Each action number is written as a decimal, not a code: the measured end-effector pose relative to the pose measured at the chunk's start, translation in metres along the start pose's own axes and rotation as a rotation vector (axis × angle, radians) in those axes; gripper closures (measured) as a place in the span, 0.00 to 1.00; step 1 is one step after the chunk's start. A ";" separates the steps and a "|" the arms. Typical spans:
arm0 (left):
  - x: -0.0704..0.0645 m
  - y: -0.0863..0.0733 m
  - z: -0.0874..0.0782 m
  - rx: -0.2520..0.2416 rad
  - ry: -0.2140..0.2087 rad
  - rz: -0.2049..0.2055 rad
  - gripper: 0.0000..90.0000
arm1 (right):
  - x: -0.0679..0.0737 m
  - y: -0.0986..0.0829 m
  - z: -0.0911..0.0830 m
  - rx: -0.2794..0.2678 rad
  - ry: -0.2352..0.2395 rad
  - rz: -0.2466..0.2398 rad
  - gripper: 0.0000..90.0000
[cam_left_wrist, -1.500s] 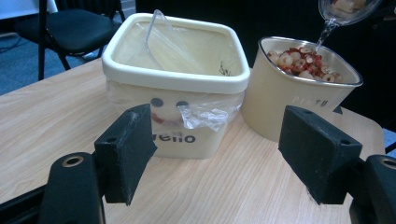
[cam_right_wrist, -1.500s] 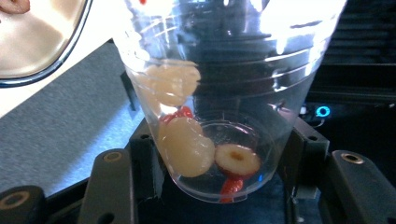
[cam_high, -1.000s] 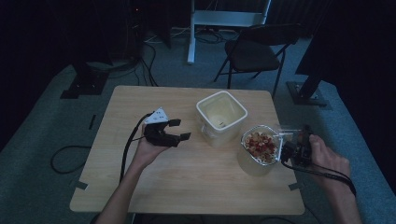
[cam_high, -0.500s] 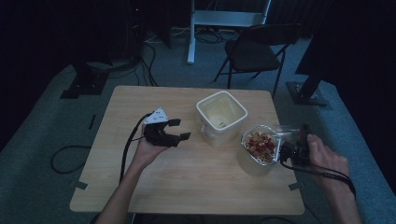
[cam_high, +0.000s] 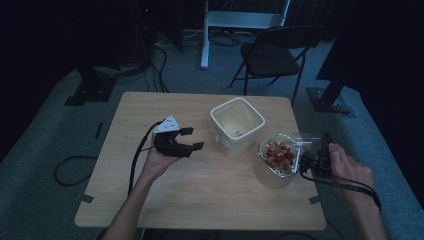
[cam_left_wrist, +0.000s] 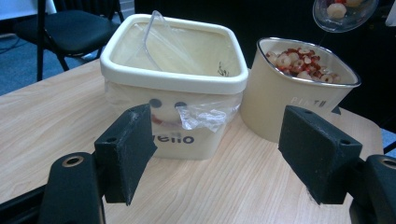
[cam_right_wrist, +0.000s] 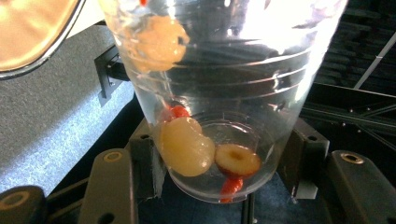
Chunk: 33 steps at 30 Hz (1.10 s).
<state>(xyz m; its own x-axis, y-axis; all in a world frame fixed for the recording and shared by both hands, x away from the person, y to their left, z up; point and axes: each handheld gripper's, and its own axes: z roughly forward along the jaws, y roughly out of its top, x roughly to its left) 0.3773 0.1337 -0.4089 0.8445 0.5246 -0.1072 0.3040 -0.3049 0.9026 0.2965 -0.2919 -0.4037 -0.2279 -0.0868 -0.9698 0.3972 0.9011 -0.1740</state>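
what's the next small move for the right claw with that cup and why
Probably tip the cup a bit further over the bowl. The right claw is shut on the cup beside the bowl's rim, and a few pieces still sit in the cup's bottom.

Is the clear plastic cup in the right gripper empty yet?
No. The clear plastic cup, clamped by the right gripper, holds a few pale and red pieces at its bottom.
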 end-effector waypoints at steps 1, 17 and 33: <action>0.000 0.000 0.000 0.001 -0.001 0.000 0.30 | 0.000 0.000 0.000 0.001 0.002 -0.001 0.47; 0.000 0.000 0.001 0.003 -0.003 0.000 0.30 | 0.001 0.002 0.000 0.003 -0.003 -0.035 0.47; 0.000 0.000 0.002 0.001 -0.009 -0.004 0.30 | 0.004 0.004 -0.001 0.000 -0.009 -0.052 0.47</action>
<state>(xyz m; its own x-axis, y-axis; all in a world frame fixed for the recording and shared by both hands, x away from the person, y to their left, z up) 0.3784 0.1324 -0.4099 0.8470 0.5191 -0.1149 0.3082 -0.3032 0.9017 0.2964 -0.2879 -0.4082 -0.2402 -0.1377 -0.9609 0.3853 0.8950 -0.2246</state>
